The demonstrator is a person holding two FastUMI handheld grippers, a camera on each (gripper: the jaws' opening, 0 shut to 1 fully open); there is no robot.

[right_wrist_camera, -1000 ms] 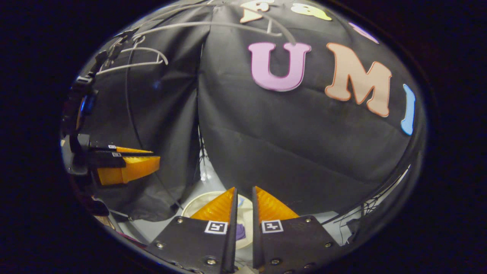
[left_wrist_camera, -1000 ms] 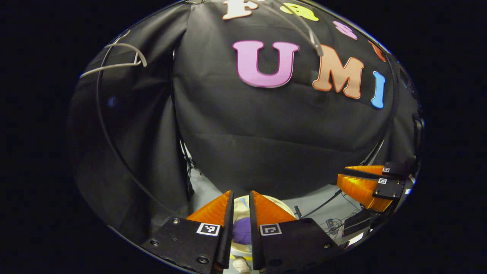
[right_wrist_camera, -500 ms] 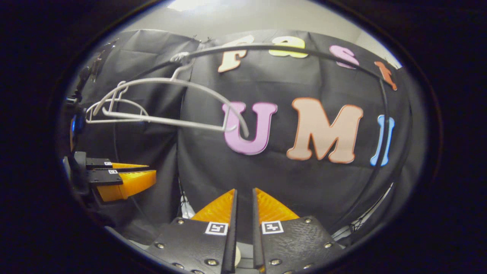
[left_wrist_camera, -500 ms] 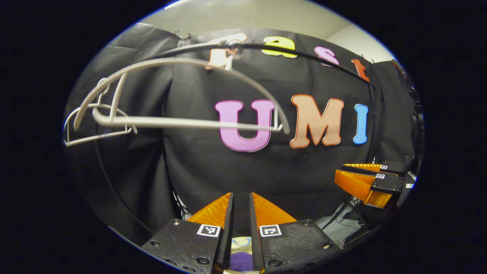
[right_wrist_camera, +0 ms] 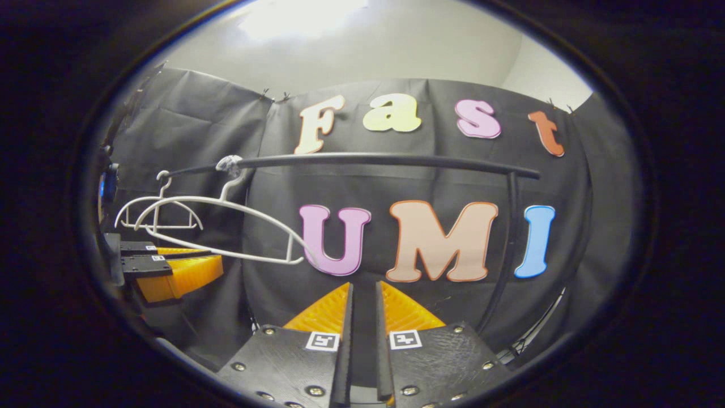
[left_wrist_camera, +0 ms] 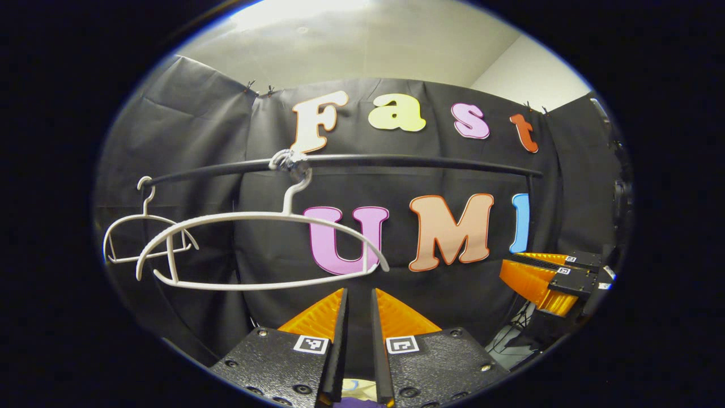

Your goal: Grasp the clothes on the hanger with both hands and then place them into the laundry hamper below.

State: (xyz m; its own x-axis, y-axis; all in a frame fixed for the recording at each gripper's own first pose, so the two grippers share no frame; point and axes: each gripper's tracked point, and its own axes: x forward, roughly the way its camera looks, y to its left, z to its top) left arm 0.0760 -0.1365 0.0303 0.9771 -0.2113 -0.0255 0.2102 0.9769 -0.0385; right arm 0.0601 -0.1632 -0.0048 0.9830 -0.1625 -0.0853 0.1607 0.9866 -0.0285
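- Left gripper [left_wrist_camera: 359, 294]: level, facing forward, fingers a narrow gap apart, holding nothing.
- Right gripper [right_wrist_camera: 363, 289]: level alongside, fingers likewise nearly closed, empty.

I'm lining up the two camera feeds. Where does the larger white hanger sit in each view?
Left gripper view: the larger white hanger hangs left of centre, above the left gripper.
Right gripper view: it sits at mid-left, above the left gripper seen at the edge.
Shared landmark: the black rail it hooks onto.

Black cloth wall [left_wrist_camera: 187, 141] hangs beneath a pale ceiling [right_wrist_camera: 362, 51] — bright light glare up top.
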